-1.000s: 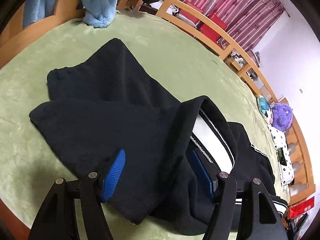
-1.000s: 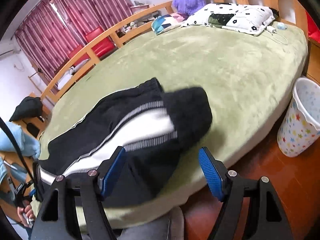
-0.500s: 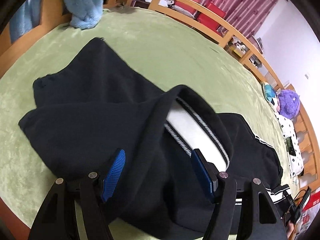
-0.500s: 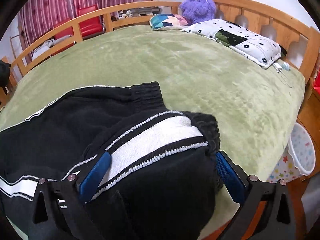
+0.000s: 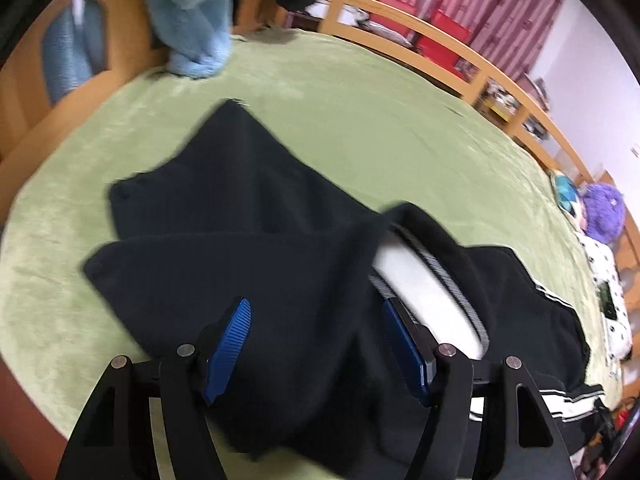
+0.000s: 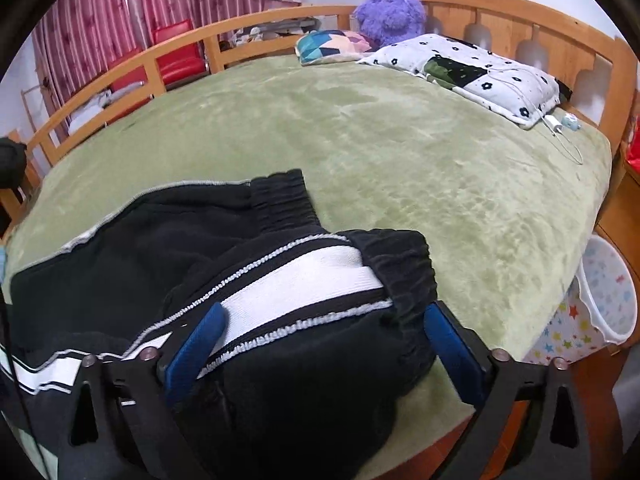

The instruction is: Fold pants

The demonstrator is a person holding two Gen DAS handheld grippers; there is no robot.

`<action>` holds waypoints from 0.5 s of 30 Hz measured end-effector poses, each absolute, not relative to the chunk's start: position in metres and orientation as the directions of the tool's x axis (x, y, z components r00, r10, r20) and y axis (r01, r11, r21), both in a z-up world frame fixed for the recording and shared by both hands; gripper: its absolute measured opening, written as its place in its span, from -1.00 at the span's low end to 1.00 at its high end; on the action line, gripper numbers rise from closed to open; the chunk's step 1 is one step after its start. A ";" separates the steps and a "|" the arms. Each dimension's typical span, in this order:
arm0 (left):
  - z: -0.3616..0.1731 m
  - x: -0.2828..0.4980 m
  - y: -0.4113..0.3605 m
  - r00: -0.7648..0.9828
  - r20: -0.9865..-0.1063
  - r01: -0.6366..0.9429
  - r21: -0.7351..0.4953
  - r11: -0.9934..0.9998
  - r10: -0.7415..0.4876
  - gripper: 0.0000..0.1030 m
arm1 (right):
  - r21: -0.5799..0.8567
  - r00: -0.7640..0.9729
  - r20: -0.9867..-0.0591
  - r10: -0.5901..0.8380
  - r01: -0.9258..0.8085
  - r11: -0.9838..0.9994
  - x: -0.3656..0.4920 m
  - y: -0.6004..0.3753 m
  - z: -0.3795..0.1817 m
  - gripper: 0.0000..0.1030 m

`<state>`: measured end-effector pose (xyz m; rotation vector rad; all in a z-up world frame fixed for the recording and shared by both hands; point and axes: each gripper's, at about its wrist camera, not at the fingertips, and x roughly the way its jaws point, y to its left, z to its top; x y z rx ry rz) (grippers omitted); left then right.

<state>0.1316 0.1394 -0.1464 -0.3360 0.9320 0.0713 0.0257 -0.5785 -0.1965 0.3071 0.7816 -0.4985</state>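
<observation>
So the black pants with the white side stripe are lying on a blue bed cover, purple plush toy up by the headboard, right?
Not quite: the bed cover is green, not blue, as the right wrist view shows. The black pants and purple plush toy are as you say.

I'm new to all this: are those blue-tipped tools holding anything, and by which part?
Both hand-held grippers straddle the black pants: the left at a raised fold, the right, now closing, at the elastic waistband. A firm pinch cannot be told.

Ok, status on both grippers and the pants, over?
Left gripper astride a raised fold of the black pants. Right gripper closing around the waistband. Green blanket beyond is bare, nothing blocking.
</observation>
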 end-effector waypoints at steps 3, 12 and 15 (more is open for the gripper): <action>-0.150 0.123 0.171 0.589 -0.808 -0.281 -0.201 0.938 0.004 0.29 | 0.128 0.627 -0.726 -0.282 0.526 0.841 0.023 -0.580 -0.188 0.82; -0.175 0.126 0.249 0.588 -0.809 -0.388 -0.260 0.884 0.020 0.28 | 0.079 0.662 -0.688 -0.296 0.474 0.877 0.055 -0.534 -0.149 0.73; -0.179 0.144 0.269 0.604 -0.797 -0.402 -0.279 0.872 0.023 0.26 | 0.045 0.660 -0.692 -0.294 0.446 0.894 0.071 -0.514 -0.145 0.73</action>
